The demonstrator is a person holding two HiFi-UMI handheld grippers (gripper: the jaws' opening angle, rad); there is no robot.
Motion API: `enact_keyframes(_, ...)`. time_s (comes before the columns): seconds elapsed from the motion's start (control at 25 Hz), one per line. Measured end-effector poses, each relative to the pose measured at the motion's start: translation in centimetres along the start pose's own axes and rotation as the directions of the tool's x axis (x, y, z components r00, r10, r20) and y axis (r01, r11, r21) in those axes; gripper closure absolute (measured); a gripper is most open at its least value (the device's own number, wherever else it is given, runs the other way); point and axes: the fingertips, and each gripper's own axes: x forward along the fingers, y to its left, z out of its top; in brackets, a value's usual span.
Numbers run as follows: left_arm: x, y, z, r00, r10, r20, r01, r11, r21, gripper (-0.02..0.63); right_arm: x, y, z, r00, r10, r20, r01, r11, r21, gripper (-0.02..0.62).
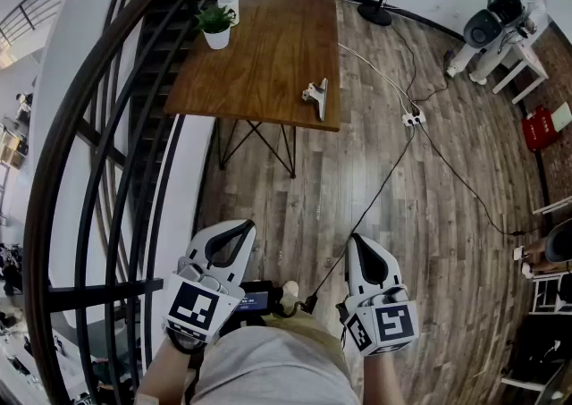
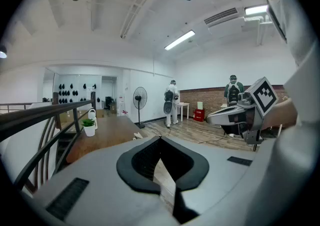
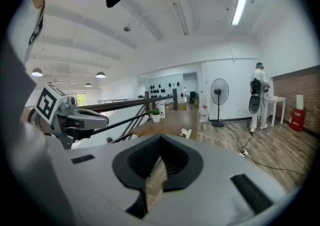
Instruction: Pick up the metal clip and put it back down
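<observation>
Two grippers sit low by the person's lap, well short of the table (image 1: 268,46). L gripper (image 1: 238,230): jaws pressed together, nothing betw. them, touching nothing, tip out over the wood floor (image 1: 429,206). Potted plant (image 1: 216,26) stands on the table's far-left part. Metal clip (image 1: 316,95) lies on the tabletop near the front-right corner, close to the right edge, well apart from both grippers. R gripper (image 1: 358,242): jaws also pressed together, empty, aimed approx. at the table, clip ahead in its own view.
</observation>
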Motion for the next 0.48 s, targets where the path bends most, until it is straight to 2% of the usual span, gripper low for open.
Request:
enact_keyframes(0.16,0.28,0.02,1.05,1.000,-0.011,0.003,0.011,1.000,-0.002,0.600,0.26,-0.12,0.45,1.000,0.000,0.005,-0.001,1.000,0.003,0.589)
enact_keyframes(0.48,0.49,0.15,0.55,1.000,-0.005,0.006,0.005,1.000,-0.003,0.601,0.30,-0.03,0.27,1.000,0.003,0.007,-0.003,1.000,0.007,0.589)
